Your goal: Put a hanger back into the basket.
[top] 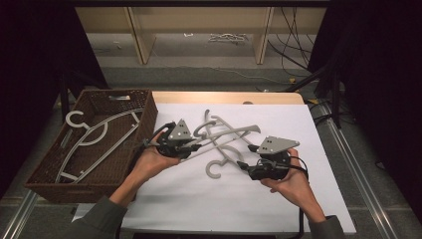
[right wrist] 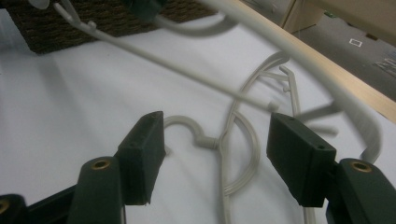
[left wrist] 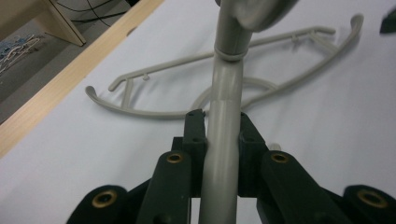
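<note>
My left gripper (top: 194, 146) is shut on the arm of a grey plastic hanger (top: 230, 132), which it holds tilted above the white sheet. In the left gripper view the pads (left wrist: 195, 135) clamp that hanger's thick arm (left wrist: 225, 88). A second grey hanger (top: 214, 168) lies flat on the sheet, its hook pointing toward the person. My right gripper (top: 245, 164) stands open beside that hook. In the right gripper view the jaws (right wrist: 217, 135) are wide apart over the lying hanger's hook (right wrist: 186, 122) without touching it, and the held hanger (right wrist: 303, 53) crosses above.
A brown woven basket (top: 148, 119) stands at the left of the table with grey hangers (top: 94, 139) inside. The white sheet (top: 199, 199) covers the table up to a wooden far edge (top: 224, 96). Cables and table legs lie on the floor beyond.
</note>
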Demonstrator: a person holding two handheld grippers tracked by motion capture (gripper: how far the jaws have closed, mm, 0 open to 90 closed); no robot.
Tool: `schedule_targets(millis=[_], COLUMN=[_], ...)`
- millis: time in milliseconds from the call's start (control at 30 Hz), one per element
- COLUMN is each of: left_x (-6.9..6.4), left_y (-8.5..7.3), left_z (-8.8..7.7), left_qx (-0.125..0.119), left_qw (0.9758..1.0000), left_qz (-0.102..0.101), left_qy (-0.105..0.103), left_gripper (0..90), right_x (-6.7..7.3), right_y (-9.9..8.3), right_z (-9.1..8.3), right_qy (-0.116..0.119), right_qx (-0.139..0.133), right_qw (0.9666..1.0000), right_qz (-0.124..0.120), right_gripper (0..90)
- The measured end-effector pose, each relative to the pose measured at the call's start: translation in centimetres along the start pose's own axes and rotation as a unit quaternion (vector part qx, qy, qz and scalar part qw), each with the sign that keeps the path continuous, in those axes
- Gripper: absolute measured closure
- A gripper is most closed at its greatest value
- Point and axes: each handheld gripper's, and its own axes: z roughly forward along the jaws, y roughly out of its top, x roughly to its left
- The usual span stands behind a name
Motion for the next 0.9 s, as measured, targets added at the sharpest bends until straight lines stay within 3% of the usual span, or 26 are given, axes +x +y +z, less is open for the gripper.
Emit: schedule_targets(millis=[100,267,400,533,733,867,900], left_x=[0.6,1.4,2.2,3.4,5.7,7.8,8.3], left_y=[0.8,2.5,3.9,4.7,4.1,2.5,1.8], left_z=[-0.5,-1.6,-3.0,-5.1,-8.8,-11.2,-11.8], left_qx=[-0.007,-0.014,-0.022,-0.03,-0.043,-0.038,-0.035], left_qw=[0.9997,0.9993,0.9992,0.999,0.9965,0.9932,0.9918], left_qz=[-0.023,-0.033,-0.032,-0.027,-0.04,-0.051,-0.063], left_qy=[-0.003,-0.006,-0.001,0.019,0.06,0.097,0.105], left_gripper=[78.7,78.8,78.7,78.7,78.7,78.7,78.7], right_x=[0.3,0.5,0.6,0.7,0.8,0.8,0.8], right_y=[-0.5,-1.5,-2.1,-2.7,-3.2,-3.5,-3.5], right_z=[0.0,0.3,0.4,0.5,0.6,0.7,0.7], right_qy=[0.001,0.0,0.003,0.007,0.005,0.001,0.002], right_qx=[0.003,0.012,0.013,0.02,0.02,0.016,0.017], right_qw=[1.0,0.9998,0.9997,0.9995,0.9993,0.9994,0.9994], right_qz=[0.009,0.016,0.021,0.025,0.029,0.03,0.03], right_gripper=[37.2,36.1,36.0,35.9,35.6,33.6,32.6])
